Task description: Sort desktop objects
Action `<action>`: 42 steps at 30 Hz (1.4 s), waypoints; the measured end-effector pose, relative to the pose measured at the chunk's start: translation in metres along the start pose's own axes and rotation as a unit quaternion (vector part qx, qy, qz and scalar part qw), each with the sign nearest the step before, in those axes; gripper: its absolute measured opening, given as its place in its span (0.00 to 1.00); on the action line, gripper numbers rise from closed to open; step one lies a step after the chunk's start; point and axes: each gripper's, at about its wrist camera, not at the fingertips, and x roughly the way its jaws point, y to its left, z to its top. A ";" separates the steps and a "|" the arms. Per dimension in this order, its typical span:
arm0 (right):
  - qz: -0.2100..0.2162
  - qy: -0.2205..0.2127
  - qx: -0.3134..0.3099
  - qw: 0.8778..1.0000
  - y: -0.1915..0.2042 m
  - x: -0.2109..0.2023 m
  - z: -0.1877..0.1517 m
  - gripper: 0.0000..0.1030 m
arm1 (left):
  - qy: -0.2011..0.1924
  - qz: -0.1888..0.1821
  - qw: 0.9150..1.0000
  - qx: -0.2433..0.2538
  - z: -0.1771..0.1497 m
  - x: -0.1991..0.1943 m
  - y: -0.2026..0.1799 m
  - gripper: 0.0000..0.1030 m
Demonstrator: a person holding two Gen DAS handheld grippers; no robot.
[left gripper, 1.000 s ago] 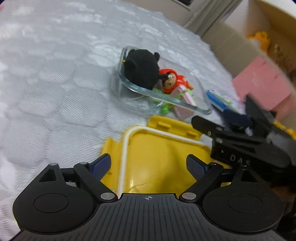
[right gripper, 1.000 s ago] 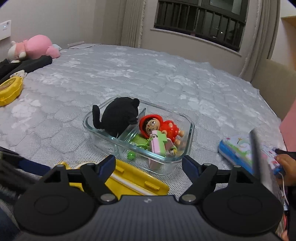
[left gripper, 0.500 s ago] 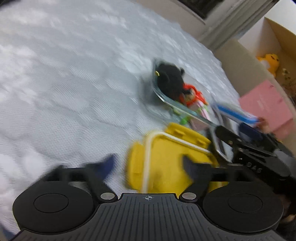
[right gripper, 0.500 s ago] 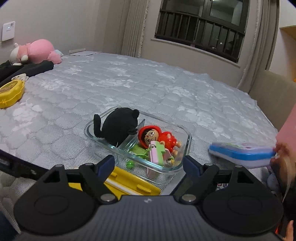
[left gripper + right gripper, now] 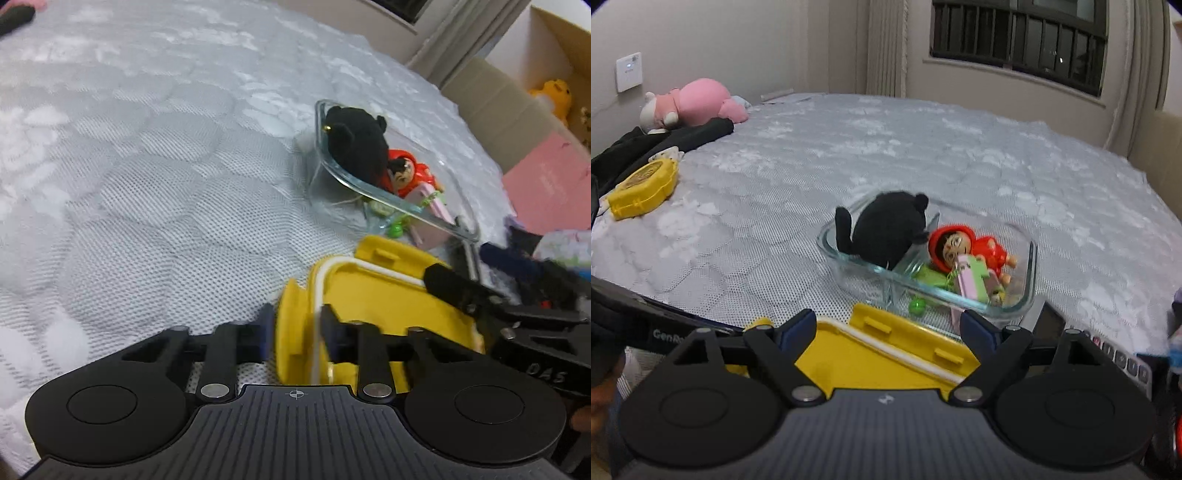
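Note:
A yellow lid (image 5: pixel 388 302) with a white seal lies on the grey bedspread, also in the right wrist view (image 5: pixel 886 354). My left gripper (image 5: pixel 297 332) is shut on the lid's left edge. My right gripper (image 5: pixel 888 332) is open over the lid's far edge and holds nothing. Beyond it stands a glass container (image 5: pixel 1030 266) holding a black plush (image 5: pixel 886 229), a red-hooded doll (image 5: pixel 964 245) and small pink and green toys (image 5: pixel 971 277). The container also shows in the left wrist view (image 5: pixel 373 195).
A yellow case (image 5: pixel 642 188), dark clothing (image 5: pixel 665 142) and a pink plush (image 5: pixel 698 105) lie far left. A keypad device (image 5: pixel 1123 360) lies right of the lid. A pink box (image 5: pixel 546 184) and cardboard box (image 5: pixel 509 103) stand past the bed edge.
My left gripper shifted left and closed on the lid's left edge. My right gripper came down closer over the lid. The blue-and-white case held at the right a moment ago is gone from the right view.

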 end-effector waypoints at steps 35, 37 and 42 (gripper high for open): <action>0.099 0.084 0.058 0.990 0.045 0.071 0.000 0.41 | -0.152 0.293 0.843 0.424 -0.069 -0.079 -0.018 0.96; 0.143 0.097 0.120 0.978 0.036 0.075 0.001 0.26 | -0.146 0.298 0.835 0.440 -0.076 -0.074 -0.019 0.97; 0.178 0.105 0.168 0.964 0.025 0.077 0.010 0.21 | -0.127 0.281 0.854 0.419 -0.073 -0.074 -0.017 0.97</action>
